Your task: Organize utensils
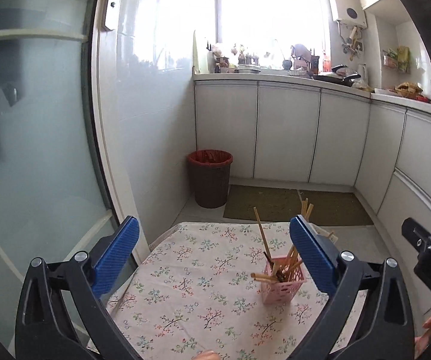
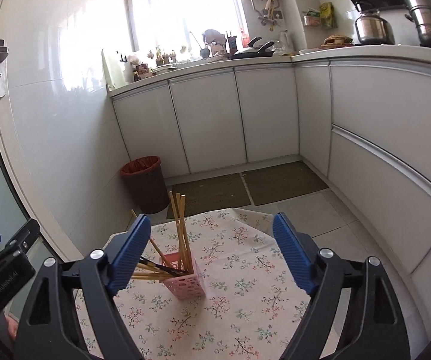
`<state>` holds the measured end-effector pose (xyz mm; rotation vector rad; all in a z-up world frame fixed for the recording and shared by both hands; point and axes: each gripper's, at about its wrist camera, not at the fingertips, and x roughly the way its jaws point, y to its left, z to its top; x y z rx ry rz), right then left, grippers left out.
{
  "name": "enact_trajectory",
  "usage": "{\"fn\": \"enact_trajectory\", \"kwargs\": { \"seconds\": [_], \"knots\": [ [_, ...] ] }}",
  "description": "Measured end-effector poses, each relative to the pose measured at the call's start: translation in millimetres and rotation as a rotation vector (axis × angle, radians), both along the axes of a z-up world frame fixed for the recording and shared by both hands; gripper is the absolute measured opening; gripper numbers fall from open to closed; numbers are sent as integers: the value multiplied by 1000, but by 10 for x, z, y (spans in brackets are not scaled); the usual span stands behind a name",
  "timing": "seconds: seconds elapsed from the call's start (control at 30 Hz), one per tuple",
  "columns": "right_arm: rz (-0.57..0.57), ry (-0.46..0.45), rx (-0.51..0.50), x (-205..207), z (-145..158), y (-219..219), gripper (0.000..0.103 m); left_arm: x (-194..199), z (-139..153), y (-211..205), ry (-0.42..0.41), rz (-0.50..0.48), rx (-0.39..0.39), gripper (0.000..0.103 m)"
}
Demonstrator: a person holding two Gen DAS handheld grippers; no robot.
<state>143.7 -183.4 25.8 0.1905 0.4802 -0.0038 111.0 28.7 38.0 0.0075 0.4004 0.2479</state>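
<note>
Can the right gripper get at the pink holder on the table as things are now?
Probably yes. The right hand-held gripper is open and empty, and the pink holder stands just ahead on the tablecloth with nothing between. The chopsticks leaning out may brush its left finger.

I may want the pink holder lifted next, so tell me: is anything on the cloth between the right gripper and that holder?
Nothing visible is. The right gripper has open, empty jaws, and only bare floral tablecloth lies before the pink holder. The chopsticks inside lean out toward the gripper's left finger.
</note>
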Motion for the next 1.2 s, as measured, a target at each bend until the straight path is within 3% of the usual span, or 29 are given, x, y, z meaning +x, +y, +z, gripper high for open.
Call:
{"fn": "enact_trajectory", "kwargs": {
  "seconds": [0.07,0.1,0.23,0.37,0.47,1.2],
  "knots": [
    [-33,4,-28,-207,31,-12,93,-211,-13,-106,-16,27,46,96],
    [-54,5,-41,-305,43,-16,97,-286,-15,-126,-14,19,41,96],
    [-142,-15,-75,-736,58,-59,97,-614,6,-169,6,-43,-17,96],
    [-165,100,-99,-985,14,-70,97,-886,17,-213,14,-54,-12,96],
    [-191,113,-101,-1145,17,-91,97,-1035,10,-249,33,-76,-21,96],
    [-177,47,-44,-1694,201,-200,97,-1415,141,-357,38,-122,-41,96]
  ]
}}
